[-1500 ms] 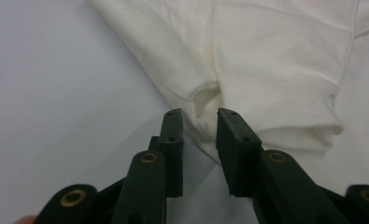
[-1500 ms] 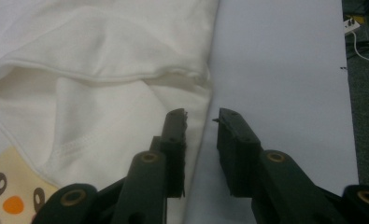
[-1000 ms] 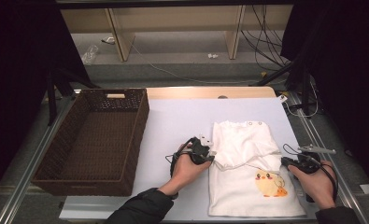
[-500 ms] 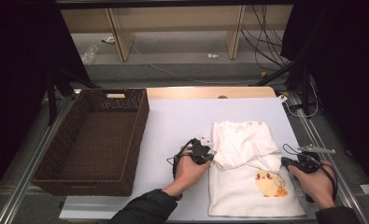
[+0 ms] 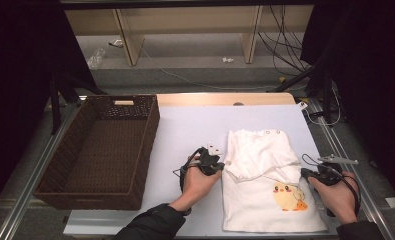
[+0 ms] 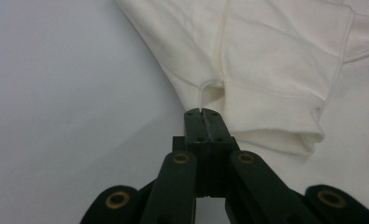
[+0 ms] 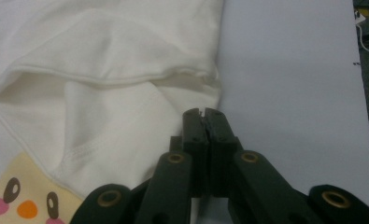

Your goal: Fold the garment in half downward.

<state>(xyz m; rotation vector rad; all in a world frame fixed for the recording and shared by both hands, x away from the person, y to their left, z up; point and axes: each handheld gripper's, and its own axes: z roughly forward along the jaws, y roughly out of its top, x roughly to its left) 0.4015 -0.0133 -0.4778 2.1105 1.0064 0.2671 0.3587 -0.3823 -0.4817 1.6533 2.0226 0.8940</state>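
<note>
At the bottom of the high view, the person's two hands are coming in, each holding a black two-jaw gripper against a small white cotton shirt with a yellow chick print (image 5: 265, 185), which is lying flat in the lower right of the frame on the pale white table (image 5: 190, 130). The left gripper (image 5: 224, 165) is sitting at the shirt's left edge, and in the left gripper view its fingers (image 6: 195, 122) are pressing together with a thin bit of the hem seemingly pinched between them. The right gripper (image 5: 303, 172) is resting at the shirt's right edge; in the right gripper view its fingers (image 7: 195, 122) are also meeting tip to tip at the cloth's border, though whether fabric is actually caught there is hard to tell. Holding both side edges at the same height probably means the person is preparing a fold, keeping the cloth taut and even. Beyond the grippers, the shirt's upper part is already lying doubled over. Farther off, in the left of the frame, a dark brown woven wicker basket (image 5: 60, 185) is waiting empty, likely the destination for the folded shirt.
</note>
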